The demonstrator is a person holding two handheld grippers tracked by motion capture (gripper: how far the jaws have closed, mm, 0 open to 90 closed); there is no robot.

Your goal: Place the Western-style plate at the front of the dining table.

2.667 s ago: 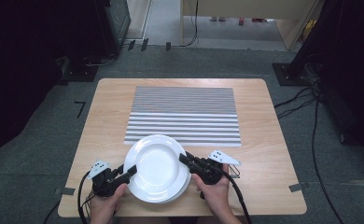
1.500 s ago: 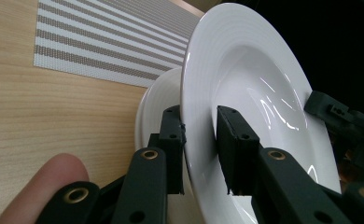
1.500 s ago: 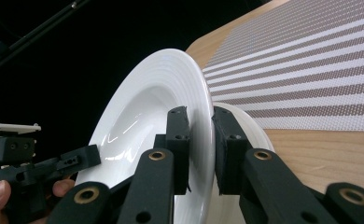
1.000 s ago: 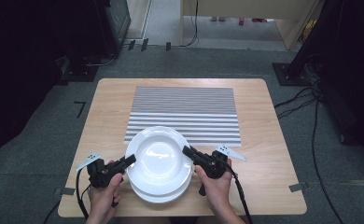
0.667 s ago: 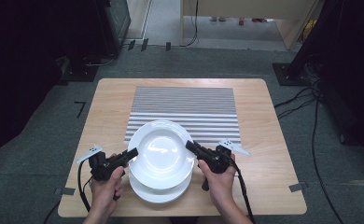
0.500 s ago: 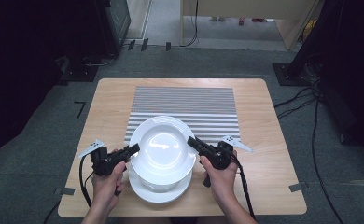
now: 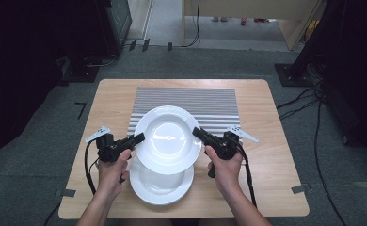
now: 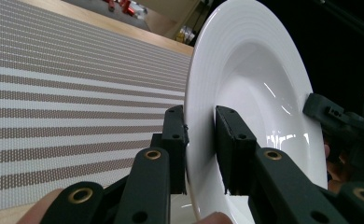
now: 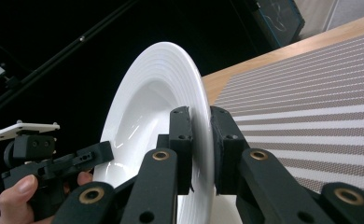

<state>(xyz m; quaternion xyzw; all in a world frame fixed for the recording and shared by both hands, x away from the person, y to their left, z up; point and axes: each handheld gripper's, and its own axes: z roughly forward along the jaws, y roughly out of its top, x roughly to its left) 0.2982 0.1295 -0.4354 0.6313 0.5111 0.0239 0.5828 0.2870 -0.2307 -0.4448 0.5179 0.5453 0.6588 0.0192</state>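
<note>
The upper plate (image 7: 167,139) is held off the worktop (image 7: 275,155), above a second plate (image 7: 162,183) that lies near the front edge, and it overlaps the near edge of the striped mat (image 7: 186,100). It is carried between both grippers: the left gripper (image 7: 138,138) is clamped on the plate's left rim, and the right gripper (image 7: 195,133) is clamped on the opposite rim. In the left gripper view the jaws are seen closed across the thin ribbed rim (image 8: 196,116), one pad above and one below; the same is seen in the right gripper view, where the rim (image 9: 201,121) is pinched between the pads. The plate is judged to be glazed ceramic: stiff, fairly heavy for its thickness, smooth and slippery, and easily chipped or broken if dropped or knocked against the lower plate. The broad flat rim is the only sensible place to take hold, since the bowl is too wide and too slick. Two opposed grips should keep it level; a one-sided grip would probably let it tilt or slide out. It is judged that the plate is being carried toward the mat, where it should be lowered flat before either grip is loosened.
</note>
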